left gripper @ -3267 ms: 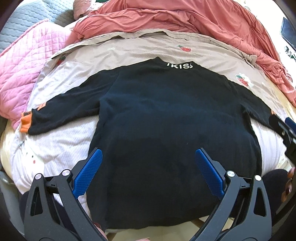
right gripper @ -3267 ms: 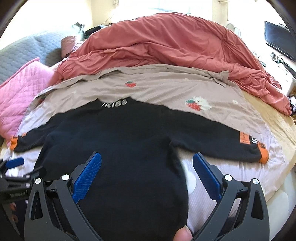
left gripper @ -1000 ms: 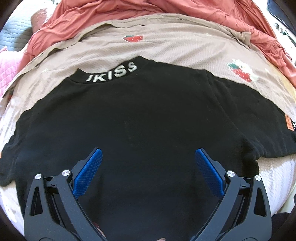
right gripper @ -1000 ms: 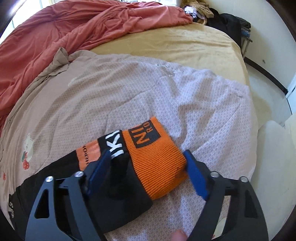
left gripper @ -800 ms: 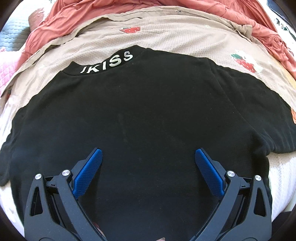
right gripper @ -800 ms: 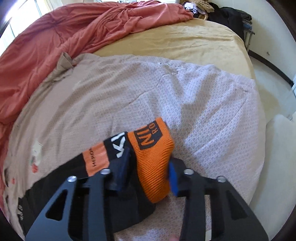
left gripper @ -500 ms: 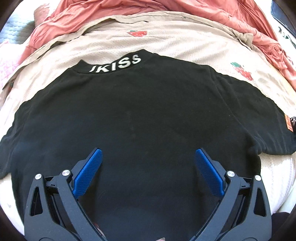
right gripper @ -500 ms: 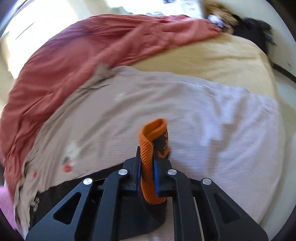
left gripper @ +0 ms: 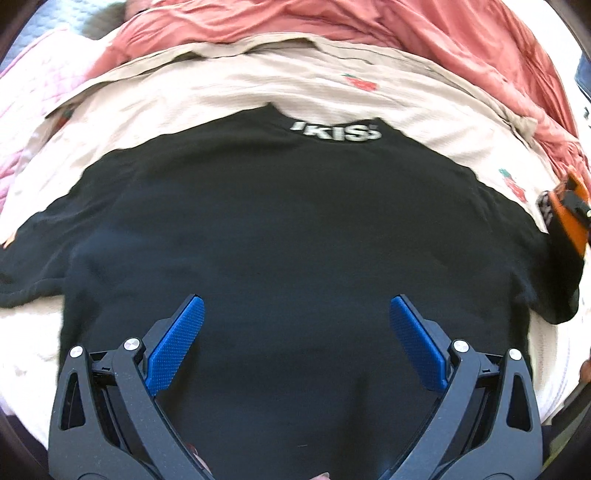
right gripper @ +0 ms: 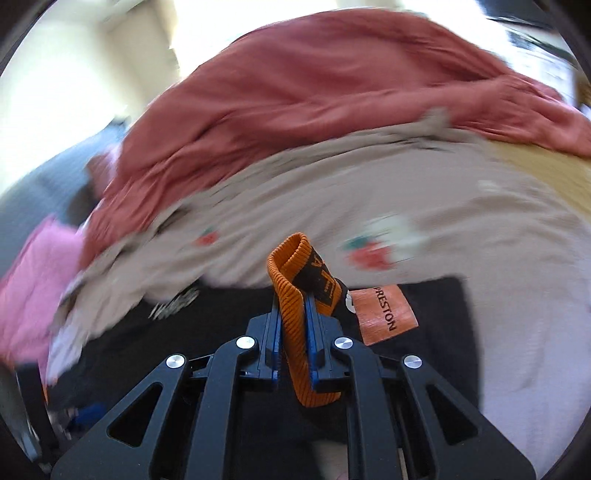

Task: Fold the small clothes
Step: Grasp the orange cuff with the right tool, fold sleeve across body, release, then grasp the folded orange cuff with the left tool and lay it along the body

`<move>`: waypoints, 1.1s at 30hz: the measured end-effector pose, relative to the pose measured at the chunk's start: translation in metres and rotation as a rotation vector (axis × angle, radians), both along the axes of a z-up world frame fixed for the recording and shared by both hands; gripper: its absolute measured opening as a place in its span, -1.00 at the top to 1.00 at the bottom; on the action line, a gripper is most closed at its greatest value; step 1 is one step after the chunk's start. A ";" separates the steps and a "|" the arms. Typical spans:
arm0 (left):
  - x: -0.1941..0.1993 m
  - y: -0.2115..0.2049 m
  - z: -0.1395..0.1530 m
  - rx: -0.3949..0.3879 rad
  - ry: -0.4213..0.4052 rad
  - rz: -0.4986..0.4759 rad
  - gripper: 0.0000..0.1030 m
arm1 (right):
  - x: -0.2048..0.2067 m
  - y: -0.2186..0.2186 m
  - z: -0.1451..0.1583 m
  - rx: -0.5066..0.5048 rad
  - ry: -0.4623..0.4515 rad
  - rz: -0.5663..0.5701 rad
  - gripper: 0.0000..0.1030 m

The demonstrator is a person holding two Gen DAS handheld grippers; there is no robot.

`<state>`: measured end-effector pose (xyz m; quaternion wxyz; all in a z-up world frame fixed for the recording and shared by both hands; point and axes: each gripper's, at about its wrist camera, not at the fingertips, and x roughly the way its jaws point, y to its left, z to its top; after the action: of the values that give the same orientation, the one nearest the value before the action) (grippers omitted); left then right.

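Black sweater (left gripper: 288,236), soft knit, lies flat on a beige strawberry-print sheet (left gripper: 229,85) over the bed. Right hand-held gripper (right gripper: 293,314) clenches its ribbed orange cuff (right gripper: 295,325); left hand-held gripper (left gripper: 295,314) hangs released above.

You have one black sweater (left gripper: 295,236) with one orange cuff (right gripper: 295,325) showing, one beige printed sheet (left gripper: 221,88), one red-pink duvet (left gripper: 369,26), one pink quilted pillow (right gripper: 33,273), and two grippers: left gripper (left gripper: 295,332), right gripper (right gripper: 293,325).
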<state>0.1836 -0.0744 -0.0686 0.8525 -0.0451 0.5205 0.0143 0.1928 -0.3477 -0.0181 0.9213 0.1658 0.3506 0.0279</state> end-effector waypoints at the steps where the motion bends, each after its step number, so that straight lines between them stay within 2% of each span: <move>1: -0.001 0.007 0.000 0.000 0.002 0.016 -0.83 | 0.003 0.017 -0.004 -0.004 0.007 0.049 0.80; 4: -0.001 0.021 0.001 -0.014 0.006 0.046 -0.83 | 0.008 0.053 -0.012 -0.031 0.029 0.141 0.80; 7: -0.002 0.031 0.001 -0.032 0.016 0.068 -0.83 | 0.010 0.070 -0.019 -0.046 0.032 0.217 0.67; 9: -0.003 0.033 0.001 -0.045 0.023 0.073 -0.83 | 0.008 0.073 -0.018 -0.004 0.025 0.262 0.32; 12: -0.003 0.029 0.000 -0.054 0.035 0.070 -0.83 | 0.001 0.066 -0.002 0.049 -0.049 0.297 0.06; 15: -0.001 0.017 0.003 -0.073 0.041 0.047 -0.83 | -0.001 0.046 0.015 0.032 -0.125 0.239 -0.16; 17: 0.003 0.003 0.005 -0.094 0.043 0.017 -0.83 | 0.002 0.019 0.018 0.001 -0.111 0.132 -0.25; 18: 0.005 -0.004 0.006 -0.110 0.047 -0.001 -0.83 | 0.006 0.003 0.014 -0.046 -0.066 0.066 -0.25; 21: 0.012 -0.033 0.007 -0.161 0.055 -0.062 -0.83 | 0.017 -0.024 -0.007 -0.114 0.064 -0.008 -0.26; 22: 0.014 -0.042 0.007 -0.167 0.053 -0.082 -0.83 | 0.021 -0.035 -0.018 -0.097 0.129 -0.031 -0.27; 25: 0.024 -0.069 0.001 -0.239 0.093 -0.130 -0.81 | 0.024 -0.046 -0.030 0.020 0.178 -0.035 -0.27; 28: 0.029 -0.084 -0.009 -0.297 0.138 -0.137 -0.56 | 0.023 -0.039 -0.026 0.007 0.157 -0.025 -0.35; 30: 0.031 -0.091 -0.017 -0.324 0.160 -0.128 -0.31 | 0.021 -0.036 -0.025 -0.013 0.151 -0.026 -0.36; 33: 0.033 -0.096 -0.025 -0.389 0.183 -0.100 -0.29 | 0.021 -0.041 -0.027 0.022 0.159 -0.039 -0.36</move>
<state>0.2167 -0.1705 -0.0932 0.7766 -0.1813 0.5903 -0.1245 0.2133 -0.3891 -0.0447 0.8890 0.1843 0.4192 0.0003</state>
